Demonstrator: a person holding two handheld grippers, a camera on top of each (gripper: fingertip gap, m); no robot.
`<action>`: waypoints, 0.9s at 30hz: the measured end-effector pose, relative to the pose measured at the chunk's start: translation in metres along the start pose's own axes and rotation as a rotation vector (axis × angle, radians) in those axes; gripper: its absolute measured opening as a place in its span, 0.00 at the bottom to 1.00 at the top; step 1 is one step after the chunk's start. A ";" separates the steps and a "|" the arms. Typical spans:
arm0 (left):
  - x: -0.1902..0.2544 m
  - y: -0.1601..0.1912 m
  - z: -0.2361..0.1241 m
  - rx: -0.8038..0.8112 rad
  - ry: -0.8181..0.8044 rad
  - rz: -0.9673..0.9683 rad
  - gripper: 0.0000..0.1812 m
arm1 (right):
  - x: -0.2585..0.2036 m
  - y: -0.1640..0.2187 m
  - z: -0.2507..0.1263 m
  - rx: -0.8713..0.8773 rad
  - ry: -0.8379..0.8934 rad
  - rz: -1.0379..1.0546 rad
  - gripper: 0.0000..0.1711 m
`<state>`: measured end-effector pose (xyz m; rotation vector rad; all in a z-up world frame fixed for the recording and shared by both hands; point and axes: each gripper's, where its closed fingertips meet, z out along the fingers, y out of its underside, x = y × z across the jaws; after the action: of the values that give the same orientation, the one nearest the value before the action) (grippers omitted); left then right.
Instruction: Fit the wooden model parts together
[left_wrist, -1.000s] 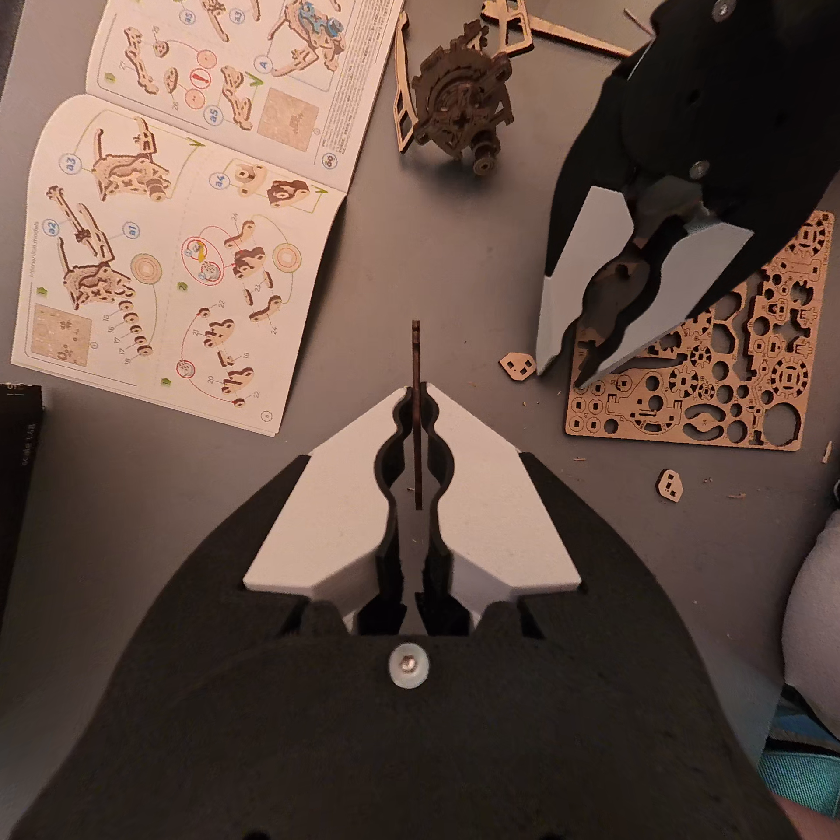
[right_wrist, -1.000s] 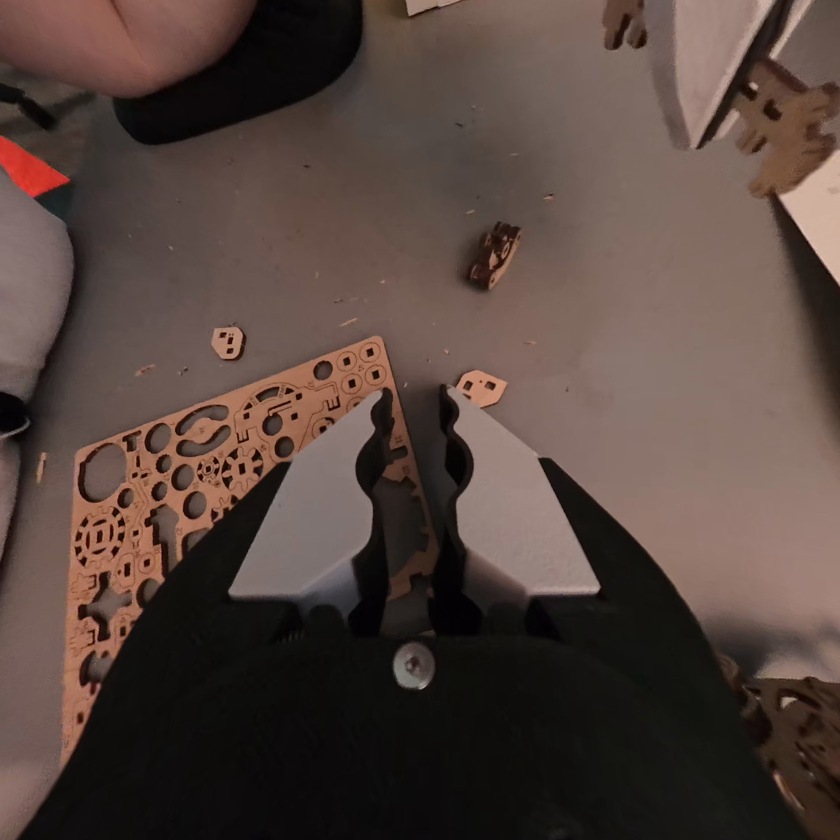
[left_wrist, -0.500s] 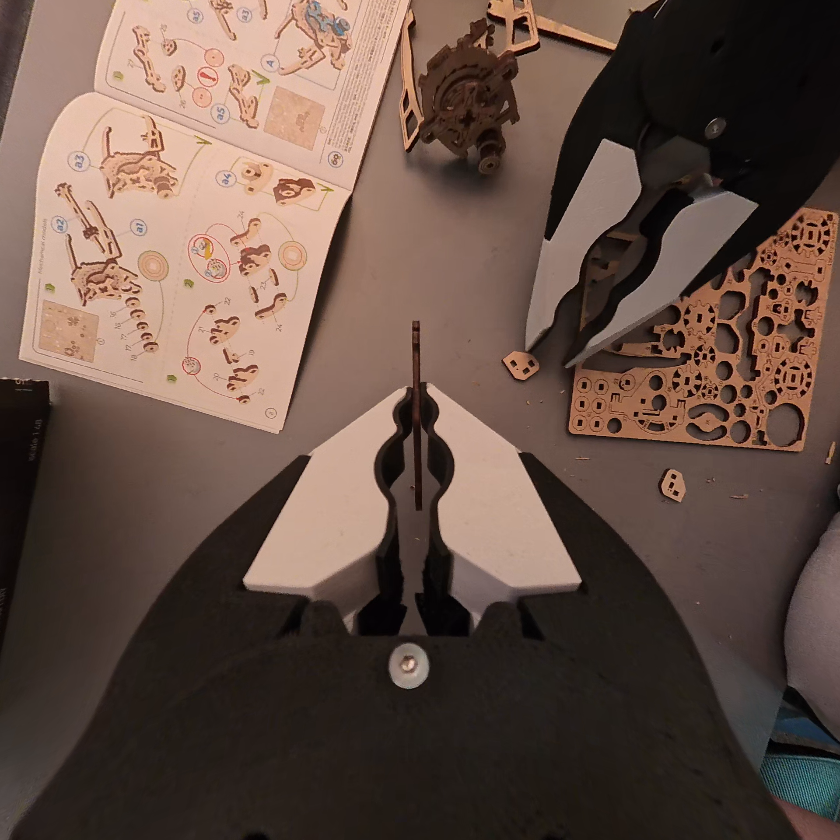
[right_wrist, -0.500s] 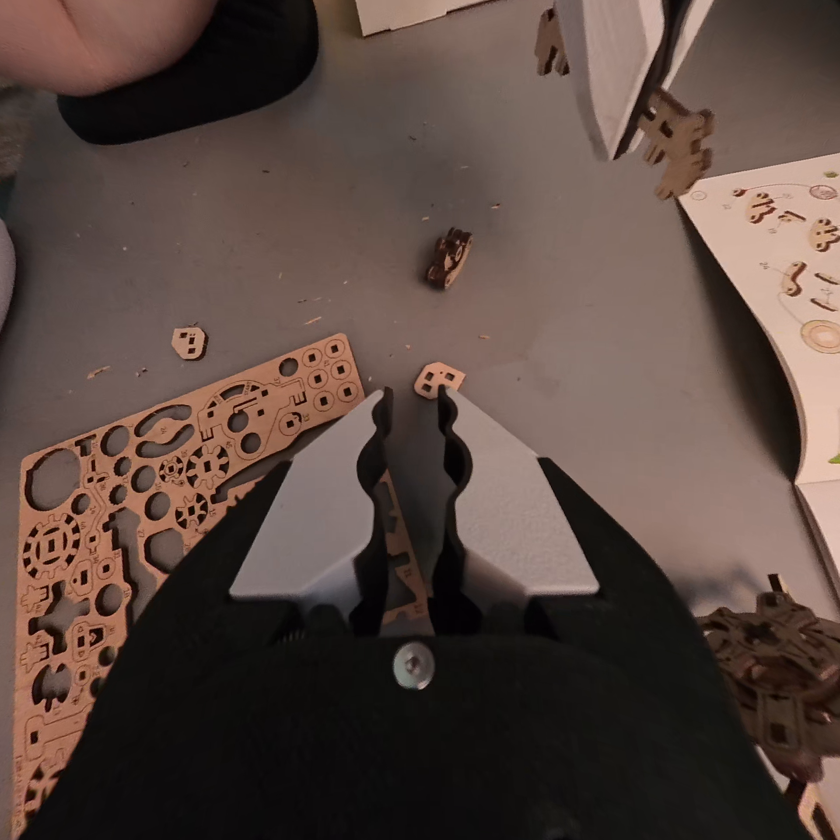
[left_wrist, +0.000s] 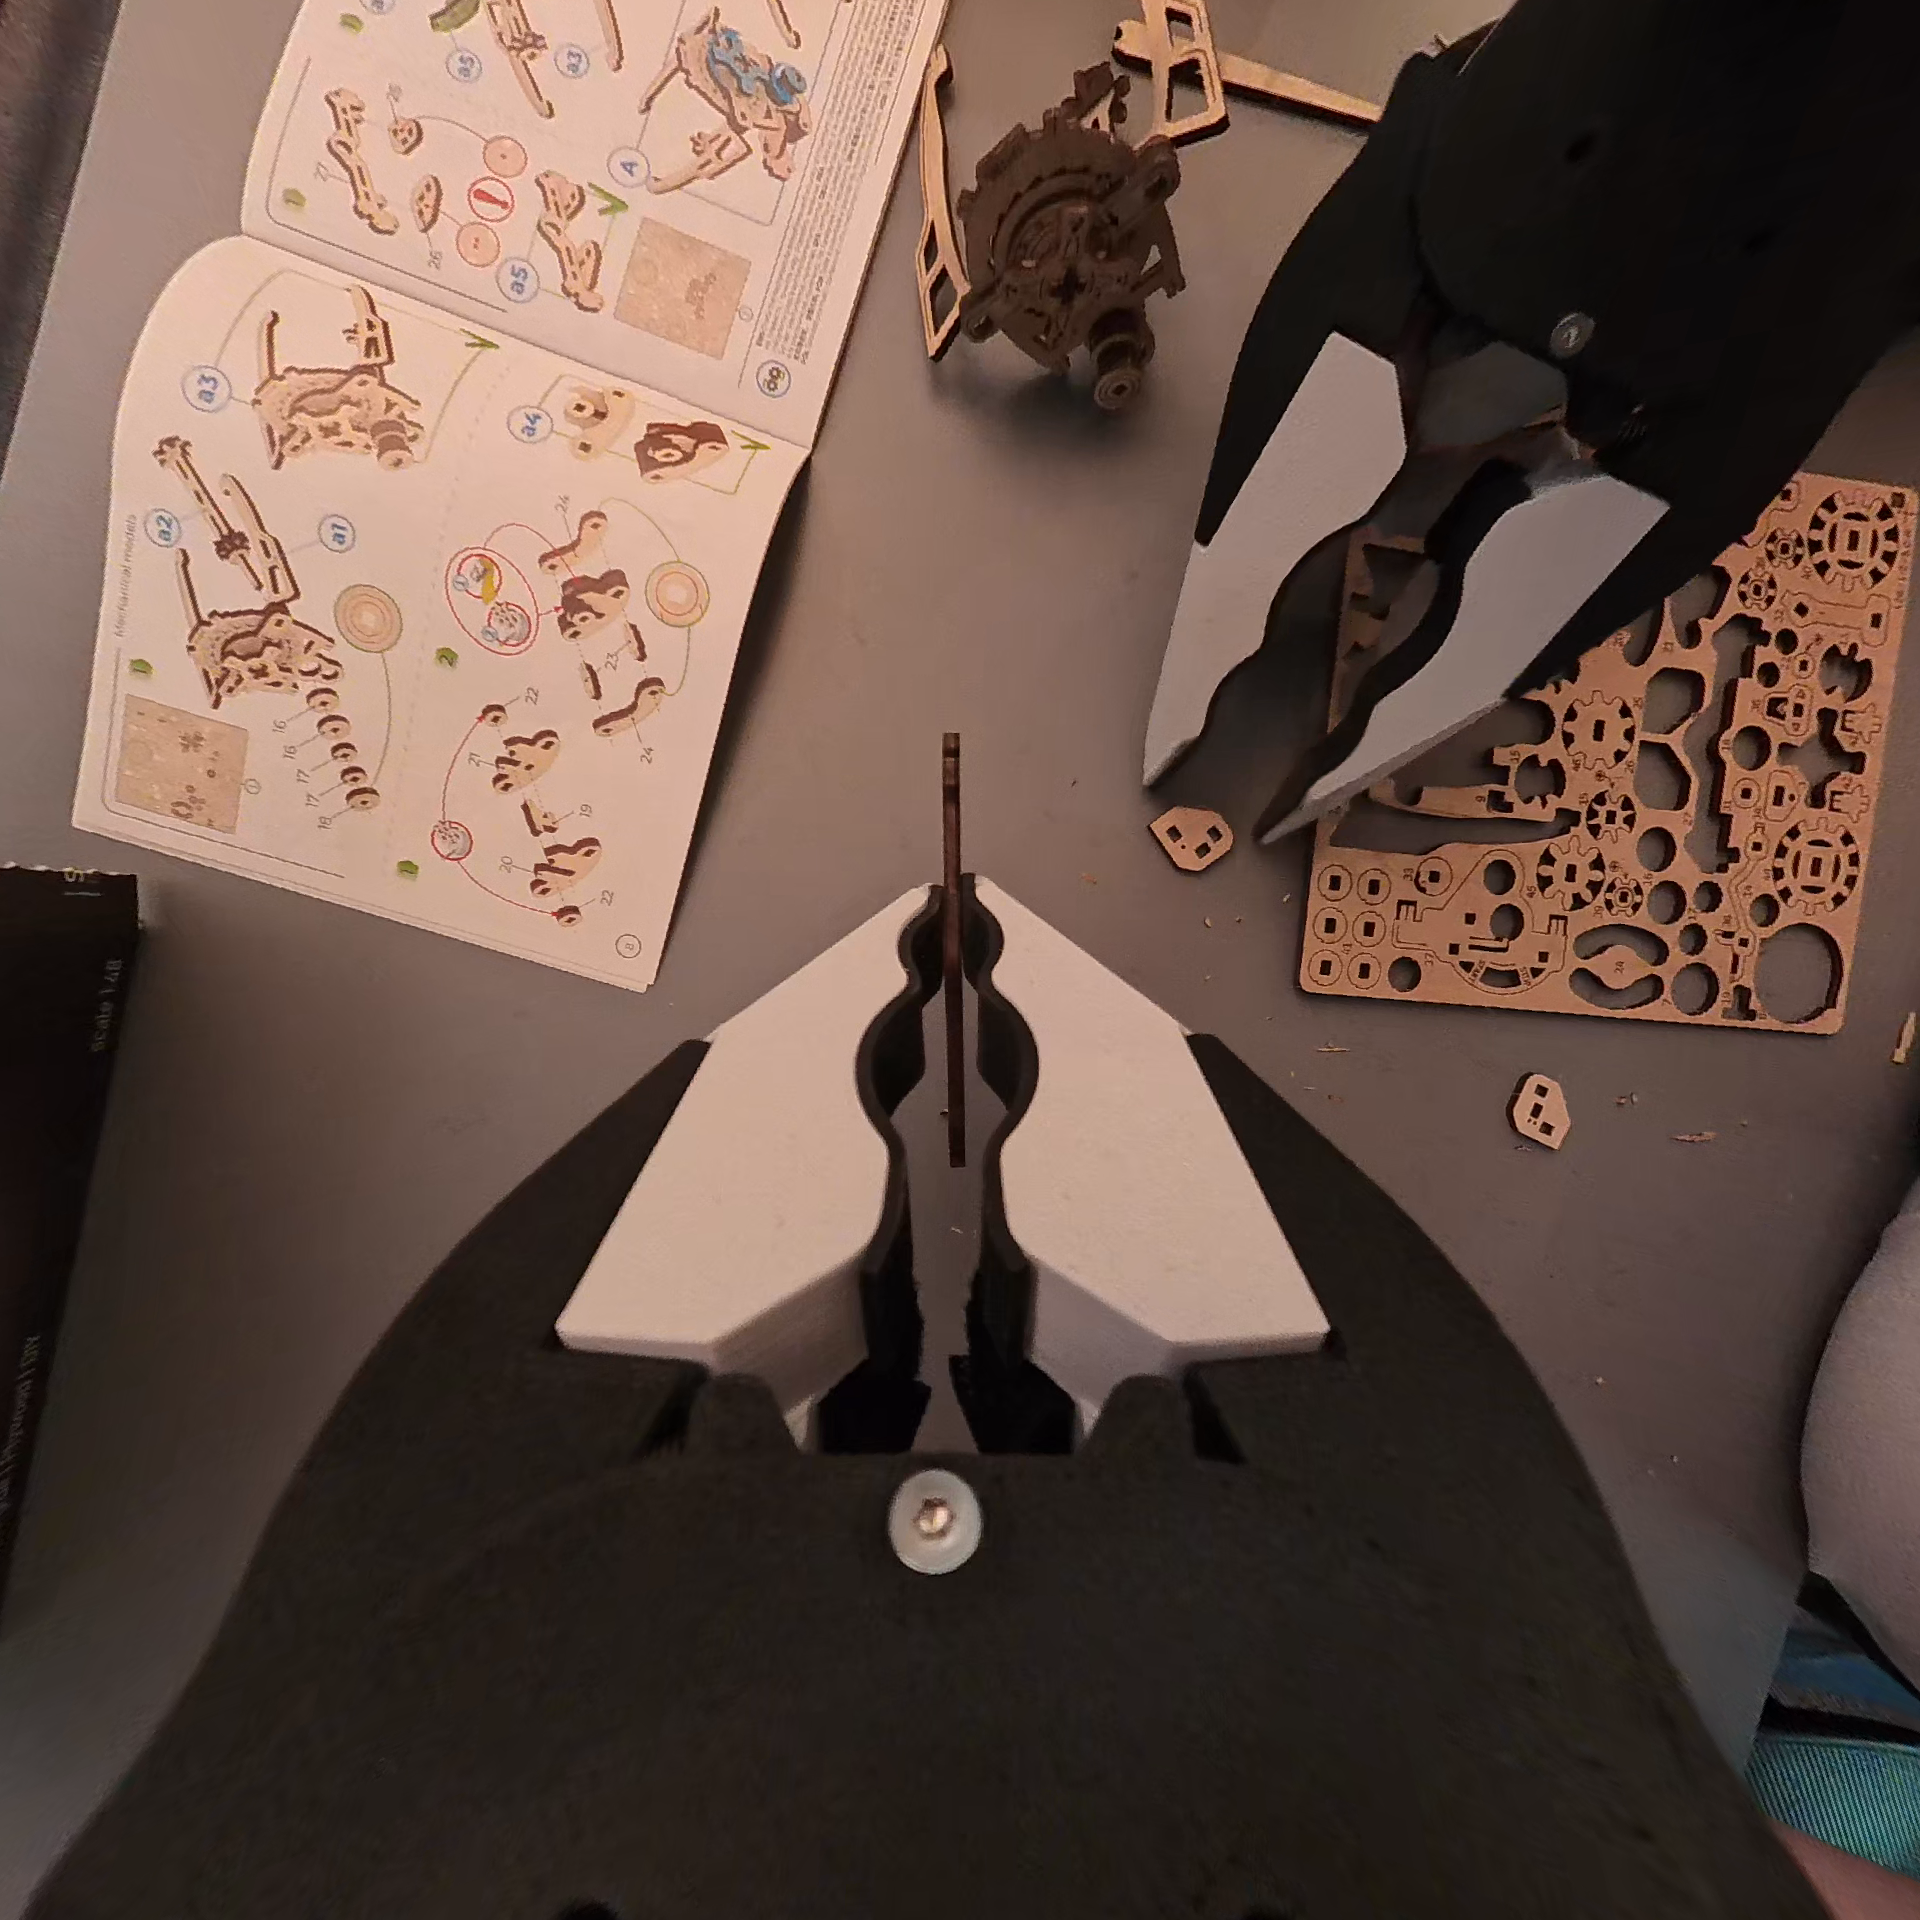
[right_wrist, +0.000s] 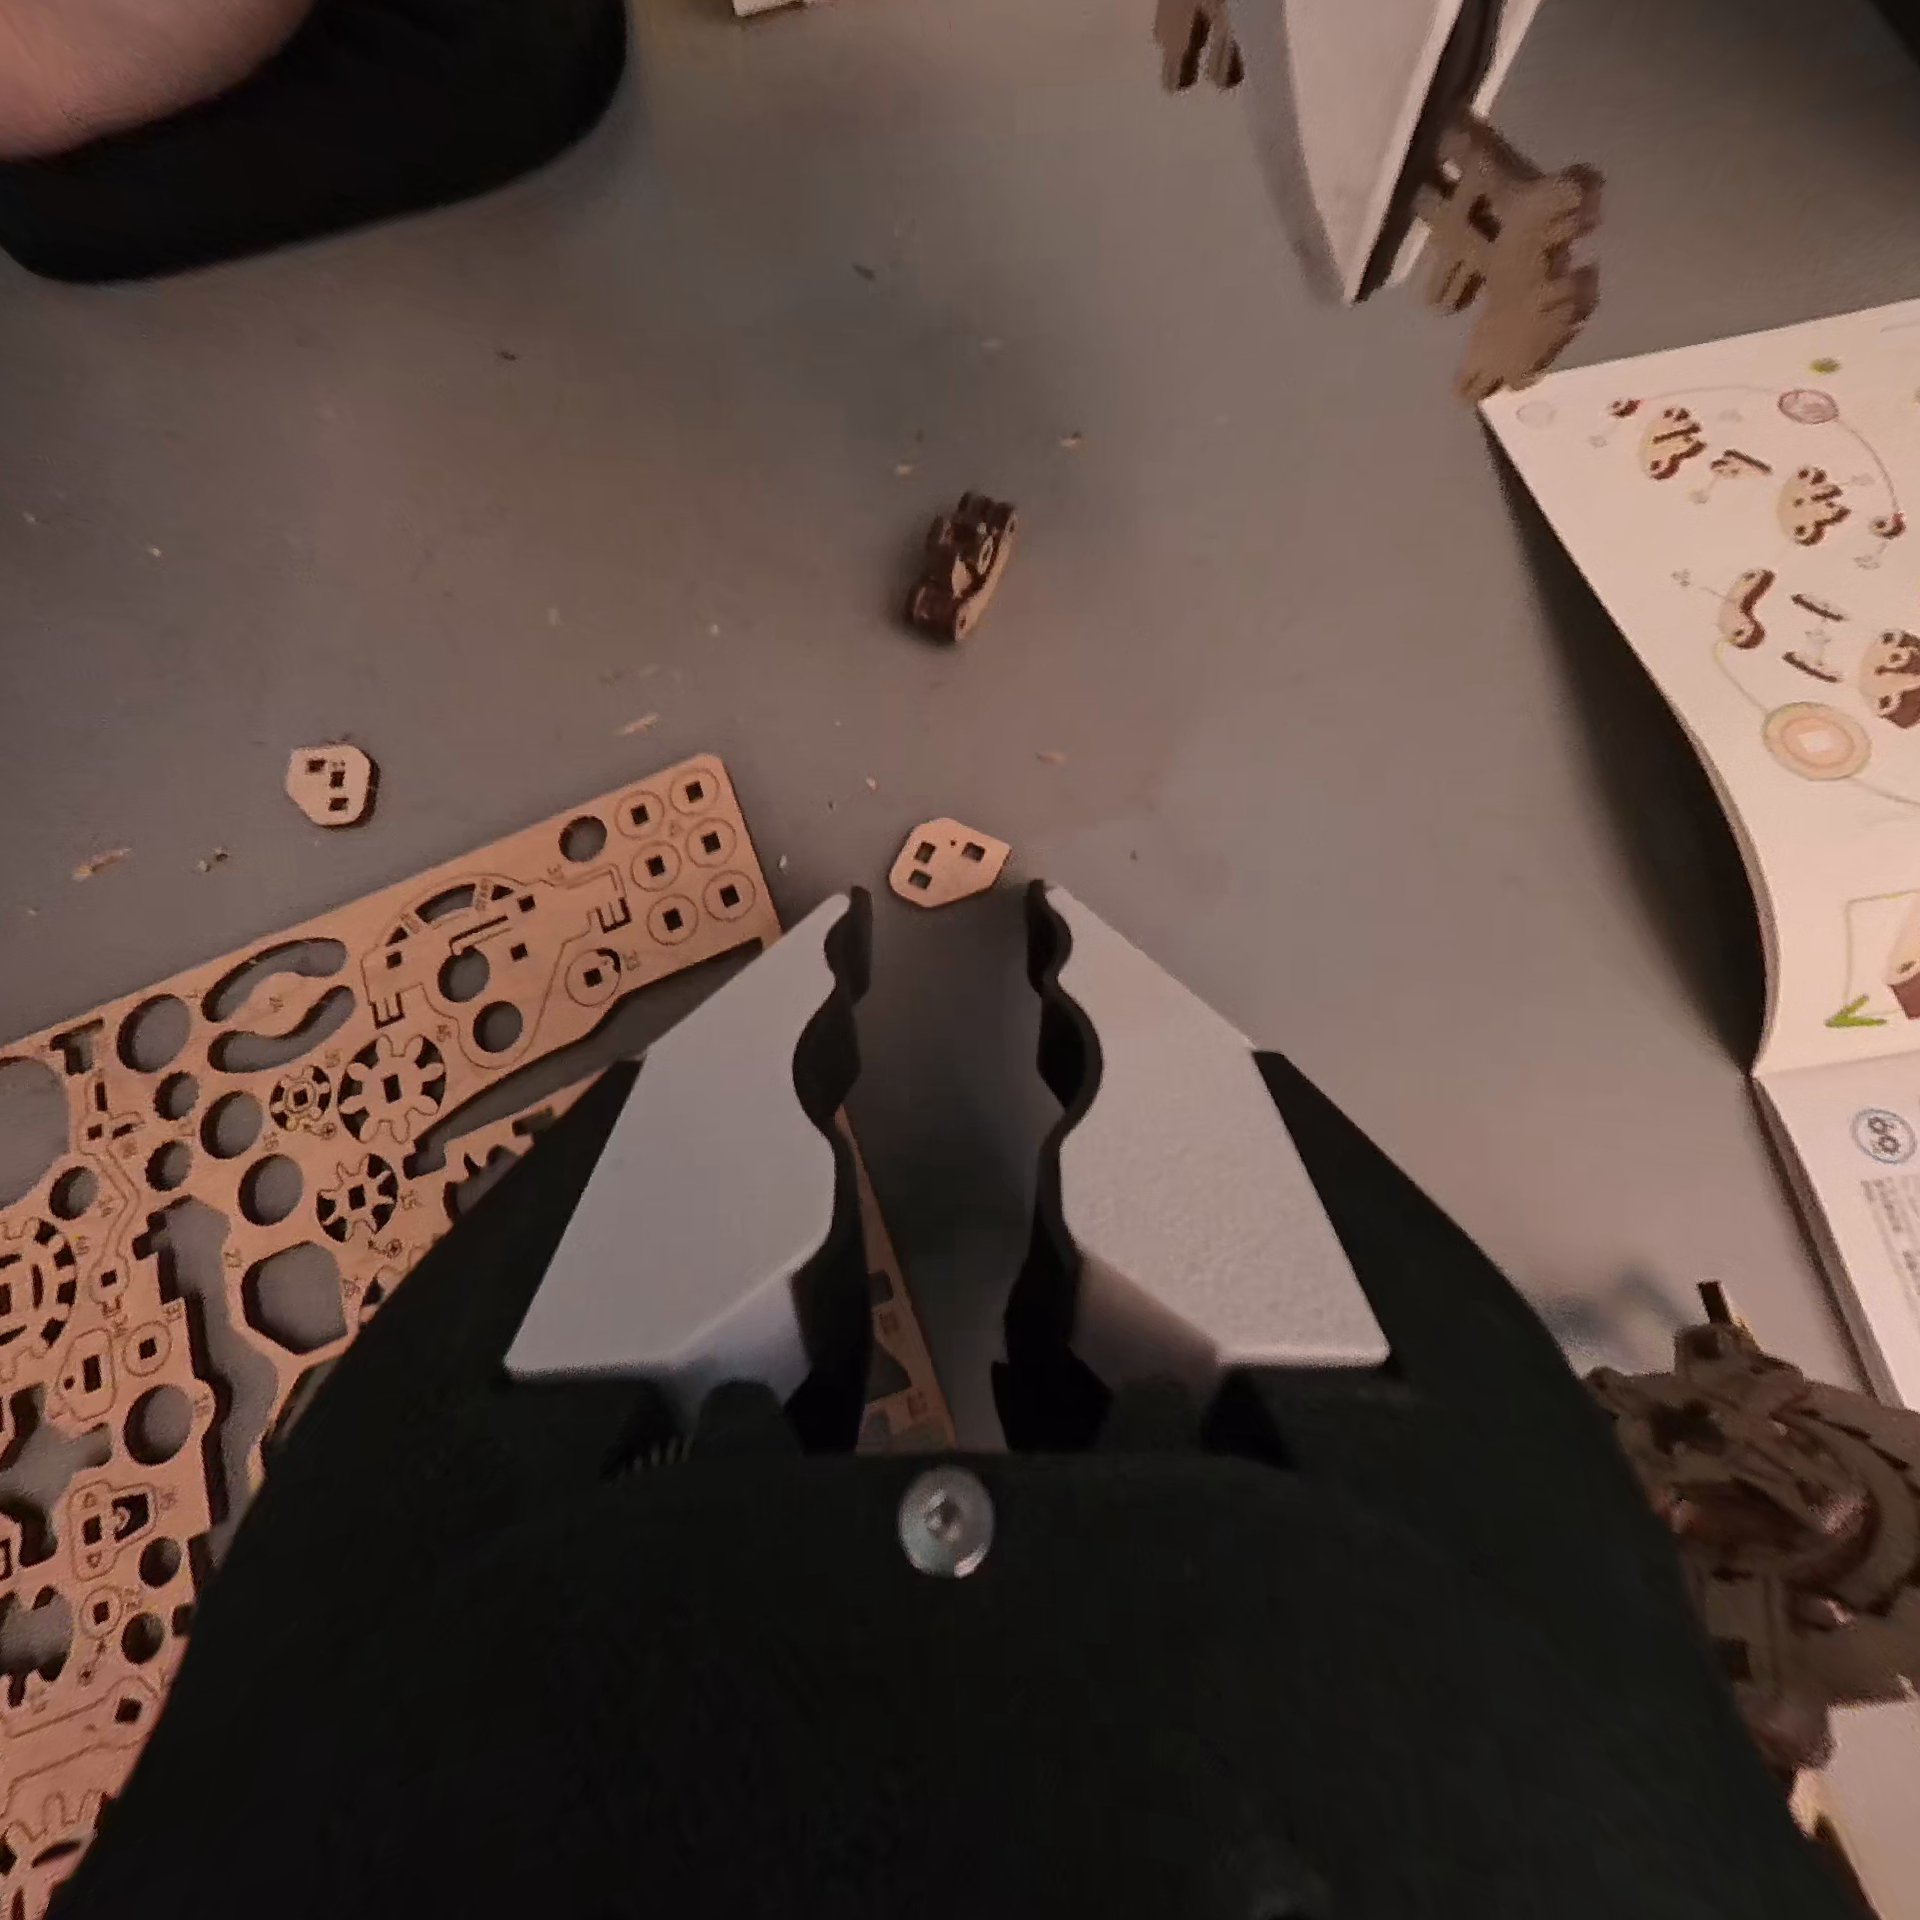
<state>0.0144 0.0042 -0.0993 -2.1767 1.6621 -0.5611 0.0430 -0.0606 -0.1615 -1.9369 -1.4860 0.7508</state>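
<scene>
The left gripper (left_wrist: 951, 894) is clenched on a thin, flat, dark wooden plate (left_wrist: 951, 821) held edge-on above the grey table (left_wrist: 1018, 644). The right gripper (right_wrist: 943, 904) hangs with its jaws parted and empty, tips just behind a small pale wooden plate with square cut-outs (right_wrist: 948, 864) lying flat beside the punched plywood sheet (right_wrist: 312, 1060). The step in hand looks like fetching the mating part. Next, the right gripper probably needs to lower and straddle that flat piece, which offers little edge to grip. Farther off lie a dark part-built wooden gear assembly (left_wrist: 1070, 281) and an open instruction booklet (left_wrist: 436, 499).
</scene>
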 end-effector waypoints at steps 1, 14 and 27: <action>0.000 0.000 0.000 0.000 0.000 0.000 0.00 | 0.000 0.001 0.000 -0.007 -0.002 0.000 0.16; -0.001 0.001 0.000 -0.004 0.000 0.001 0.00 | 0.002 0.002 -0.002 -0.007 0.021 -0.065 0.15; -0.001 0.000 -0.002 -0.002 -0.003 0.007 0.00 | -0.001 -0.004 0.004 0.010 0.039 -0.196 0.20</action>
<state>0.0133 0.0047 -0.0981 -2.1716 1.6683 -0.5542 0.0373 -0.0601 -0.1607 -1.7566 -1.6164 0.6285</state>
